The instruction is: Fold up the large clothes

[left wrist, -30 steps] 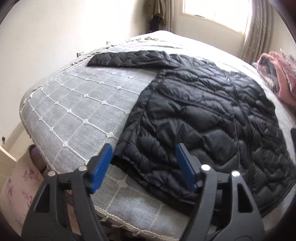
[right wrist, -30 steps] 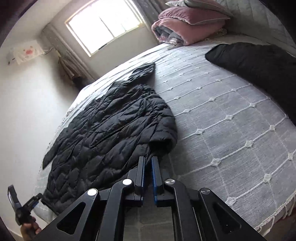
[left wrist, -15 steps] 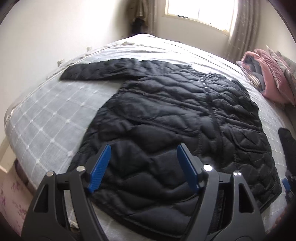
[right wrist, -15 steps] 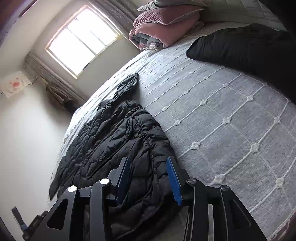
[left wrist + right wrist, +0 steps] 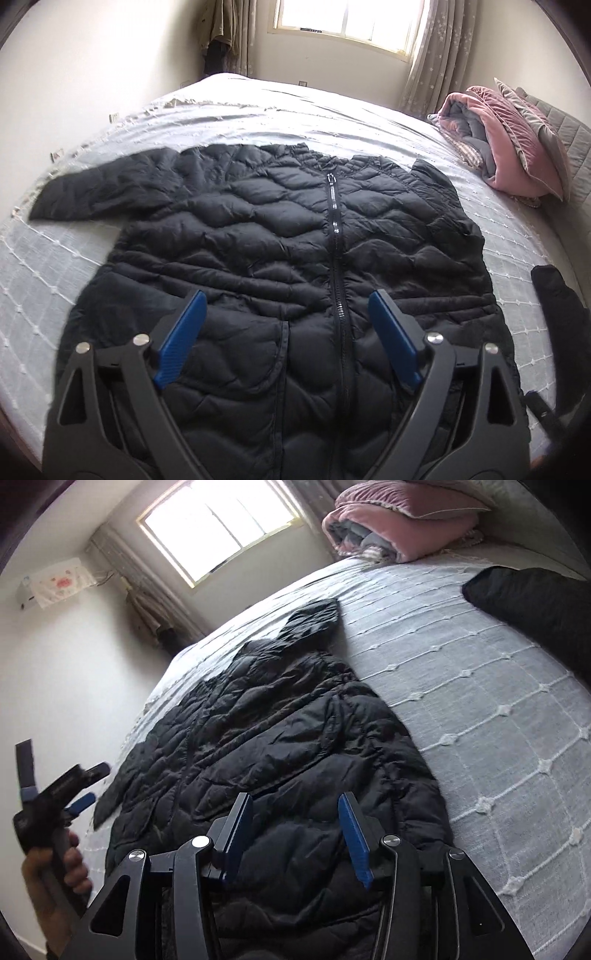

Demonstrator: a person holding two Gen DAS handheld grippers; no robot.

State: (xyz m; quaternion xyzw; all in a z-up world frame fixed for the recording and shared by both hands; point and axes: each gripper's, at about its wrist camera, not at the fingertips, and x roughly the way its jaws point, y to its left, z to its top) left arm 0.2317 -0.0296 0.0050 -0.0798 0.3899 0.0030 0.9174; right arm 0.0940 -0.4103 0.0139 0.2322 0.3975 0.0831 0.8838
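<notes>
A black quilted jacket (image 5: 258, 236) lies front up on the bed, zipped, with one sleeve (image 5: 96, 192) stretched out to the left. My left gripper (image 5: 288, 299) hovers over the lower front, near the zip. Its jaws are opening wide and hold nothing. In the right wrist view the jacket (image 5: 280, 731) runs away from me towards the window. My right gripper (image 5: 295, 799) hangs over the near hem corner, its jaws opening with only cloth below them. The left gripper (image 5: 94, 783) shows there too, held in a hand (image 5: 55, 871) at the left edge.
The grey bedspread (image 5: 332, 118) with a white stitched grid covers the bed. A folded pink blanket (image 5: 513, 147) and pillows lie at the head end. A second black item (image 5: 535, 602) rests on the bed to the right. Walls and a window stand beyond.
My left gripper swung from the jacket's left hem corner to over its middle, jaws spreading wider. My right gripper went from shut to open and moved over the jacket's hem corner.
</notes>
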